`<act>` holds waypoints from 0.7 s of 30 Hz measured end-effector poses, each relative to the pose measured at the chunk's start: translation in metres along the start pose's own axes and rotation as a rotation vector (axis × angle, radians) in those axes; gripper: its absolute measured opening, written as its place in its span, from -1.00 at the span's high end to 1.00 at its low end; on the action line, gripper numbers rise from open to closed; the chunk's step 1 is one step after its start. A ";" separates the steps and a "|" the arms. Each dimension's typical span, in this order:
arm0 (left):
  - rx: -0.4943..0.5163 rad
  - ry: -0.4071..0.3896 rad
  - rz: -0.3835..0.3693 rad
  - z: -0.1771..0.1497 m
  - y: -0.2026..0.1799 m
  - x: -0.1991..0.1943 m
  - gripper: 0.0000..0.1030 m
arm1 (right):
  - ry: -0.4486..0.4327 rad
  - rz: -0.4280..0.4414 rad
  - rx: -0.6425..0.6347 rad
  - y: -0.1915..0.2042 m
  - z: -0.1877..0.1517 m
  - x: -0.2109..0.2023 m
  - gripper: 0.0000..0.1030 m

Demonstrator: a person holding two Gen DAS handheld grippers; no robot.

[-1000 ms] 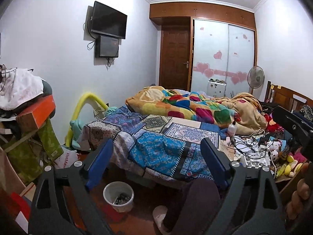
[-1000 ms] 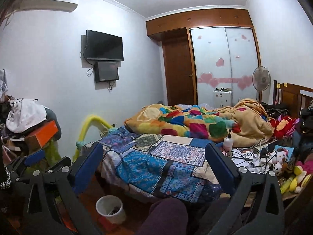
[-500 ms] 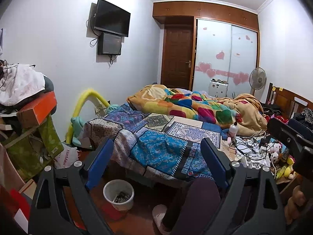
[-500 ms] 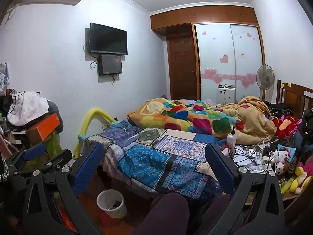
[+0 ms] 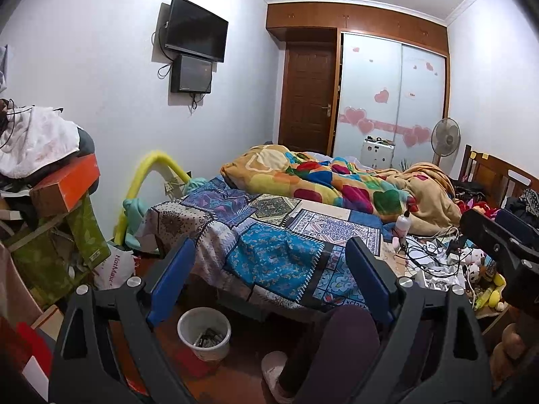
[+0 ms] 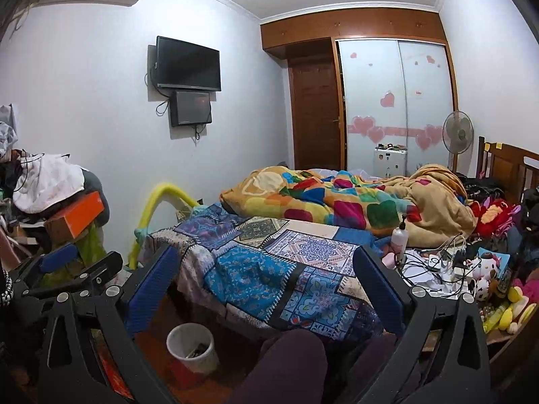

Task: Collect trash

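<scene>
Trash bin: a small white round bin [image 5: 204, 331] stood on the reddish floor [image 5: 235, 370] in the lower middle of the left wrist frame, just in front of the bed's foot; it showed again at lower left of centre in the right wrist frame [image 6: 190, 343].
Bin contents: dark, greyish scraps lay in the bottom, too small to name for certain.
Left hand-held gripper: the left hand-held gripper [image 5: 269, 282] was spread wide, its blue pads holding nothing, framing the bed edge and the bin below.
Right hand-held gripper: the right hand-held gripper [image 6: 266, 293] was likewise wide apart and held nothing.
Bed: a bed [image 5: 269, 232] with a patchwork cover filled the middle; a heart-patterned blanket [image 5: 323, 181] was heaped at its far end.
Right clutter: cables [image 6: 434, 262], a pump bottle [image 6: 400, 237] and soft toys [image 6: 485, 269] crowded the right side of the frame.
Left clutter: an orange box [image 5: 65, 185] and white cloth [image 5: 37, 138] sat stacked at the left edge.
Open room: a narrow strip of floor lay between the left pile and the bed, with the bin in it.
Person: a dark-trousered knee [image 6: 286, 363] rose in the bottom centre.
</scene>
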State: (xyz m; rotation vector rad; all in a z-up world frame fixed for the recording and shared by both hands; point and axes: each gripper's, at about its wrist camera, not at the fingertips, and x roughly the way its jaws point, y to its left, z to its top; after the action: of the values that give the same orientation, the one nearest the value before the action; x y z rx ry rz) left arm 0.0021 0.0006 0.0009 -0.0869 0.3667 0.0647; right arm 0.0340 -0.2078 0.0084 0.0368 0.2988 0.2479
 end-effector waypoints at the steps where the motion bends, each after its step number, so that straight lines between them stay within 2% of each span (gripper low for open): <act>1: 0.000 0.000 0.000 0.000 0.000 0.000 -0.77 | 0.000 0.000 -0.001 0.000 -0.001 0.001 -1.00; 21: -0.007 -0.007 0.004 0.000 -0.003 -0.001 -0.78 | 0.004 0.006 -0.005 0.002 -0.001 0.000 -1.00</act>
State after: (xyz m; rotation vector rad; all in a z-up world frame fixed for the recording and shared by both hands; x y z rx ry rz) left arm 0.0014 -0.0028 0.0012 -0.0927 0.3597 0.0700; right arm 0.0333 -0.2058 0.0076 0.0327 0.3022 0.2550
